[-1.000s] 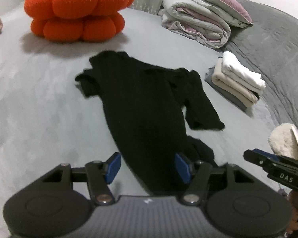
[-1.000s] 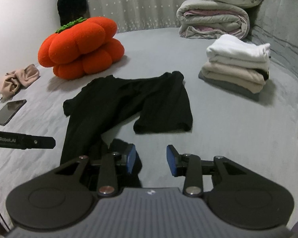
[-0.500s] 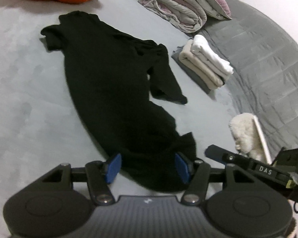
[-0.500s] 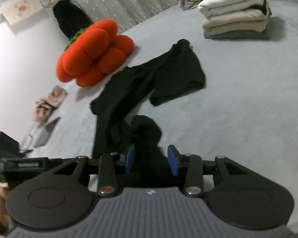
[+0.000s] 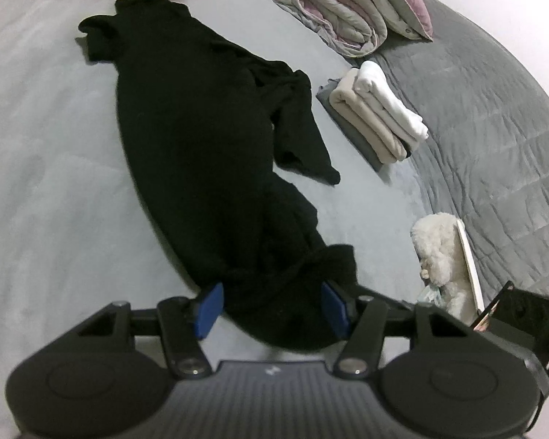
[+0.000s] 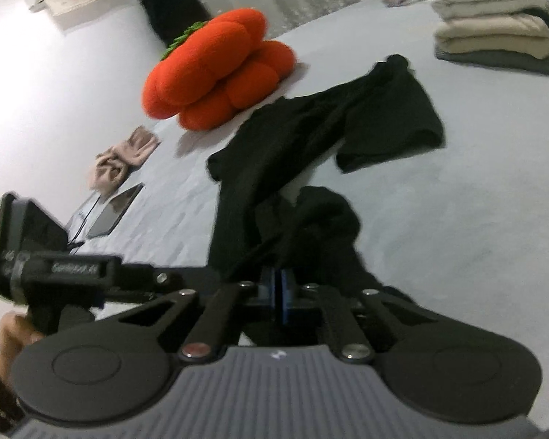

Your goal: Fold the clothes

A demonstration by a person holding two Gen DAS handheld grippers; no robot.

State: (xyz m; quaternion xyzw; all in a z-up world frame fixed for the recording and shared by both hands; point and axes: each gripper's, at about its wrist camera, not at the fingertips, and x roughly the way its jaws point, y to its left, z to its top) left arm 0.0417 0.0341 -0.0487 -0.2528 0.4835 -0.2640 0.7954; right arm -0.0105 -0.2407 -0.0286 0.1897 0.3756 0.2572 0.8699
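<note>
My right gripper (image 6: 282, 294) has just clamped the black garment (image 5: 201, 139) hem, bunching it; left gripper (image 5: 272, 309) stays apart over it. Fold's underway, imo.

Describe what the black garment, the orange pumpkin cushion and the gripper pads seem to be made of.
Black garment: soft matte fabric, likely knit; it drapes and bunches limply. Orange pumpkin cushion: fuzzy plush, stuffed; puffy lobes, no shine. Left gripper's pads: blue, smooth, probably rubber or plastic; unclear which.
</note>
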